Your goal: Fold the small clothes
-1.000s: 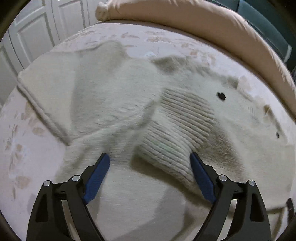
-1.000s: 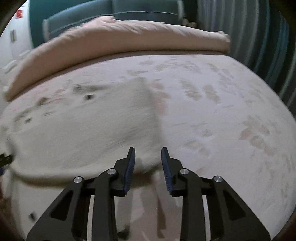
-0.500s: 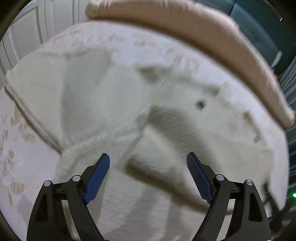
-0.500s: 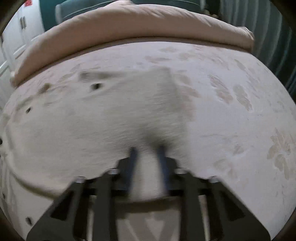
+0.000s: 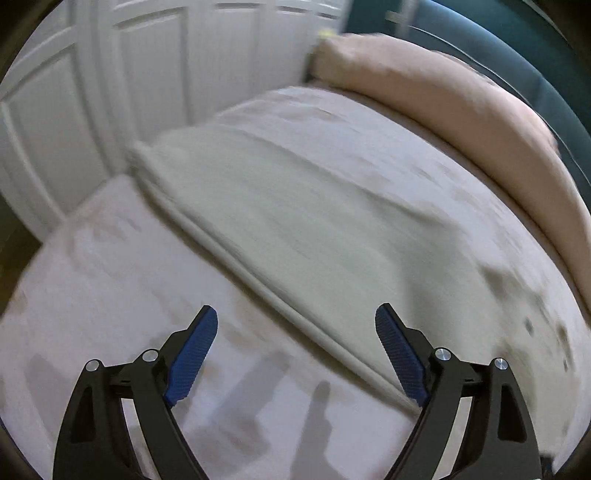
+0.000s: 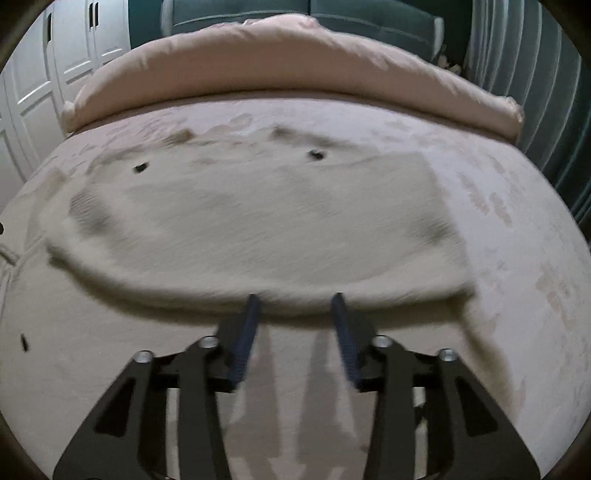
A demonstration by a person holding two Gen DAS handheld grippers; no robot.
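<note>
A cream fuzzy knit cardigan (image 5: 295,206) with small dark buttons lies spread on the bed. In the left wrist view its ribbed hem edge runs diagonally between the fingers. My left gripper (image 5: 295,350) is wide open and empty, held just above that hem and the sheet. In the right wrist view the cardigan (image 6: 258,229) fills the middle, folded over, with its near fold edge just beyond the fingertips. My right gripper (image 6: 295,314) is partly open and empty, close to that edge. Both views are blurred.
The bed has a pale floral sheet (image 6: 517,258). A rolled pink-beige duvet (image 6: 288,70) lies across the far side. White panelled wardrobe doors (image 5: 110,92) stand at the left. A teal headboard (image 6: 332,14) and striped curtain (image 6: 535,74) are behind.
My left gripper has swung left from the ribbed sleeve cuff to the hem at the bed's edge. My right gripper has opened a little and the cardigan now lies further across its view.
</note>
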